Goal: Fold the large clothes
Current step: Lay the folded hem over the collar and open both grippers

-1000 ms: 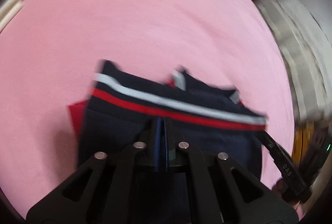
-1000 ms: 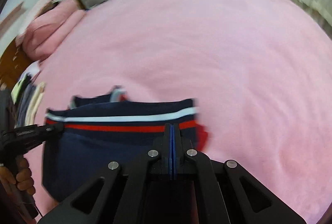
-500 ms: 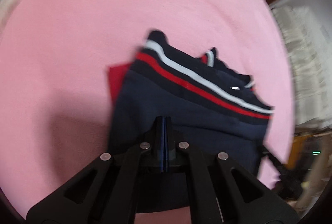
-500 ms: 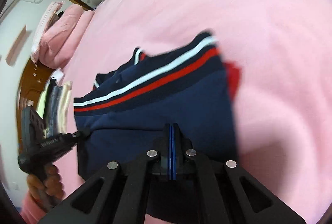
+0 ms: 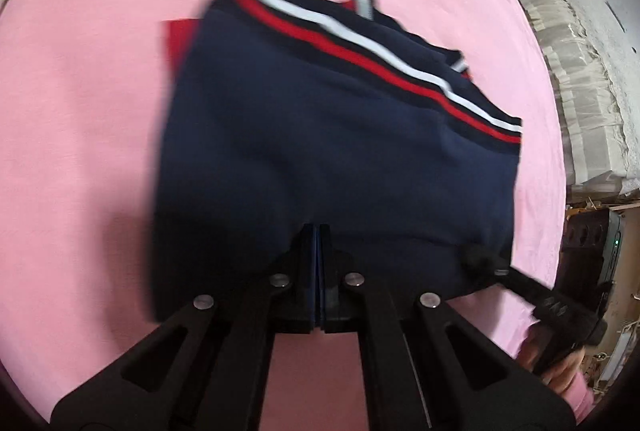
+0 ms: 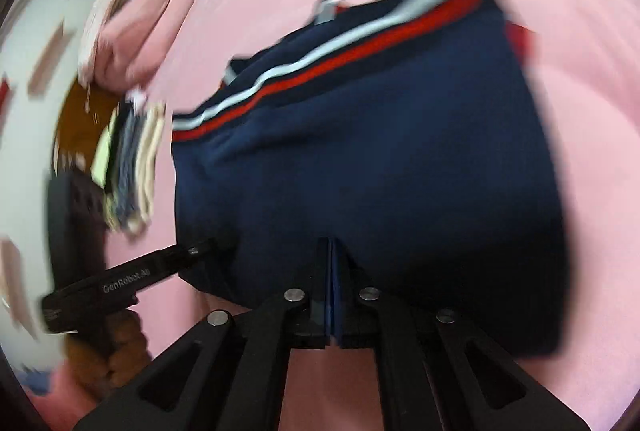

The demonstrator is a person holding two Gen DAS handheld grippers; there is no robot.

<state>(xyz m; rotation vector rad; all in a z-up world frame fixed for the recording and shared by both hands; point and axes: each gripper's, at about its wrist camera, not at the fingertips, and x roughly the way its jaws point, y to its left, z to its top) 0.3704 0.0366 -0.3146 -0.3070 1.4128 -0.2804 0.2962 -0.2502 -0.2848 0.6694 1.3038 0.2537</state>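
Sweater [image 5: 340, 151] held up by its near edge over the pink bed [image 5: 80, 111], both grippers pinching it.

Navy with a red and white stripe, it extends away from the fingers, striped edge farthest. Left gripper [image 5: 318, 271] and right gripper [image 6: 331, 283] are pressed together on cloth at opposite near corners, long axis running between them. A clothes stack [image 6: 132, 167] lies left of the sweater.

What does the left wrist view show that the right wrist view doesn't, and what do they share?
Left wrist only: stacked white bundles off the bed's edge, and the right gripper pinching the garment's near corner. Right wrist only: a pink pillow, a stack of folded clothes, and the left gripper at the opposite corner. Both: the navy garment with its red and white stripes, on the pink bed cover, each gripper shut on its near edge.
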